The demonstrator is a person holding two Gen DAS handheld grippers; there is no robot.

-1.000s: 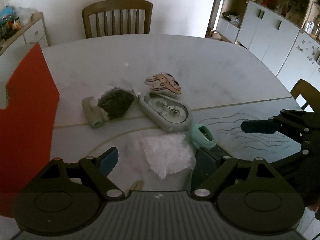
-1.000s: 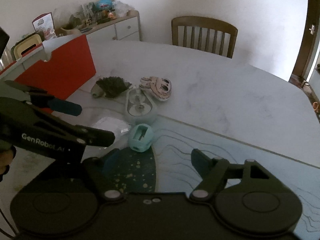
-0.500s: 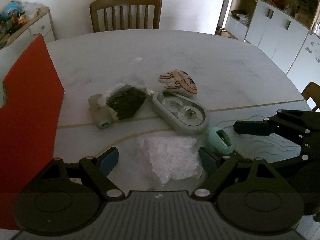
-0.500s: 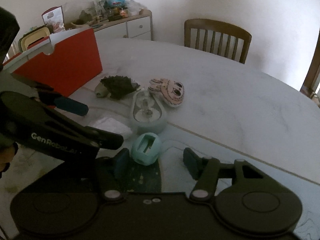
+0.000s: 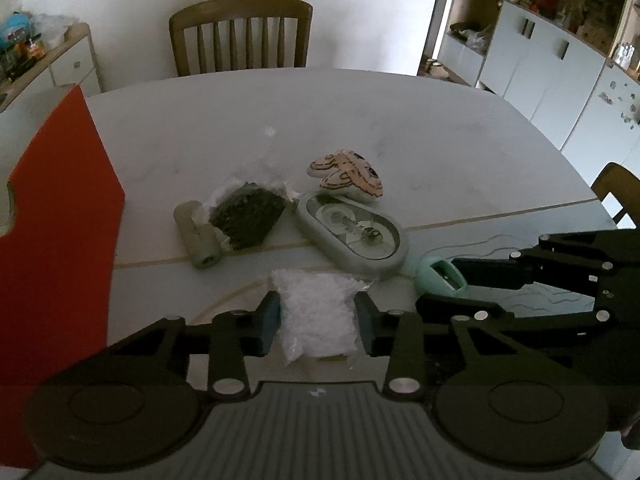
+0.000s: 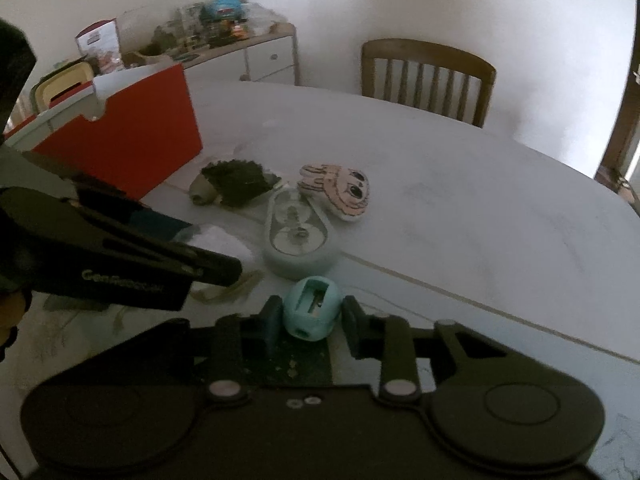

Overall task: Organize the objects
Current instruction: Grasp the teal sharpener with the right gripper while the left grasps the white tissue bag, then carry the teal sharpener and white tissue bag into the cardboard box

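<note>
1. The left gripper (image 5: 317,322) is closing on the clear bag of white pellets (image 5: 316,316); both pads are right against the bag's sides, squeezing it while it lies on the table (image 5: 400,128).
2. That gripper angles steeply down over the near table edge, its fingers (image 5: 267,322) running forward and level with each other.
3. The pellet bag's long axis runs away from the camera, in line with the fingers.
4. The right gripper (image 6: 311,320) is closing too, both pads tight on the flanks of the mint-green pencil sharpener (image 6: 312,312).
5. It also tilts down towards the table; in the left wrist view its dark fingers reach in from the right edge.
6. The sharpener sits on a dark patterned mat at the near edge, slot side up, long axis along the fingers, its rounded end towards the camera.
7. Just beyond lies an oval grey-green case with a clear lid (image 6: 298,236), long axis pointing away and slightly left.
8. Past it is a flat cartoon-face plush (image 6: 336,190), touching or nearly touching the case's far end.
9. Left of the case: a bag of dark dried leaves (image 5: 248,214), with a pale cylinder (image 5: 198,238) touching its left side.
10. A red box (image 6: 132,144) stands at the table's left edge.
11. A wooden chair (image 5: 240,34) stands at the far side.
</note>
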